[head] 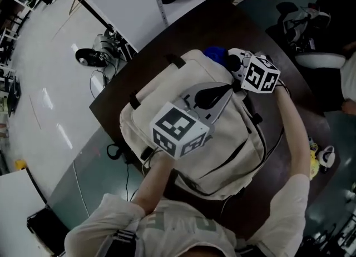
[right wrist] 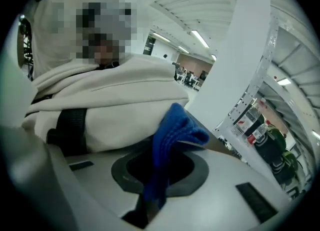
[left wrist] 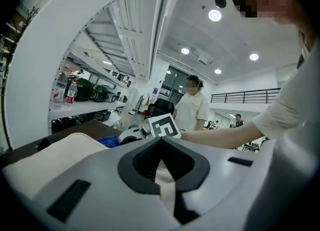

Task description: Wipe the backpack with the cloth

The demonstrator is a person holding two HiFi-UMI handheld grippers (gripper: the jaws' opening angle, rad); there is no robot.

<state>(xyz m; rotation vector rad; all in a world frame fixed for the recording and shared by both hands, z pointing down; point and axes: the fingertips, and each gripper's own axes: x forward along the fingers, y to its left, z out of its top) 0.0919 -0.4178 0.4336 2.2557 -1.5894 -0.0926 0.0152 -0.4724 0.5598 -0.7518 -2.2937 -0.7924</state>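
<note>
Setting: dark brown table (head: 222, 14) on a glossy pale floor (head: 50, 83); wall shelves (left wrist: 85, 107) carrying bottles (left wrist: 65, 91); a standing person (left wrist: 192, 109) in the background of the left gripper view.
Backpack: cream backpack (head: 222, 150) lying flat across the middle of the table, with black straps (head: 173, 61) at its far end.
Cloth: blue cloth (right wrist: 172, 135), bunched at the far end of the backpack and touching its cream fabric.
Left gripper: left gripper (left wrist: 161, 170) held low and nearly level over the backpack's upper panel. Its 2 fingers (left wrist: 125, 195) are closed together. A narrow cream strip shows in the seam between them; whether it is pinched cannot be told.
Right gripper: right gripper (right wrist: 157, 185) tilted downward at the backpack's far end, just beyond the left one. Both fingers are clamped on the cloth, which rises out of the seam and folds over toward the backpack.
Left arm: bare left forearm (head: 153, 186) rising from the lower centre of the head view; the hand is hidden under the marker cube (head: 178, 131).
Right arm: bare right forearm (head: 289, 133) stretched almost straight along the backpack's right side, with a pale short sleeve at the shoulder.
</note>
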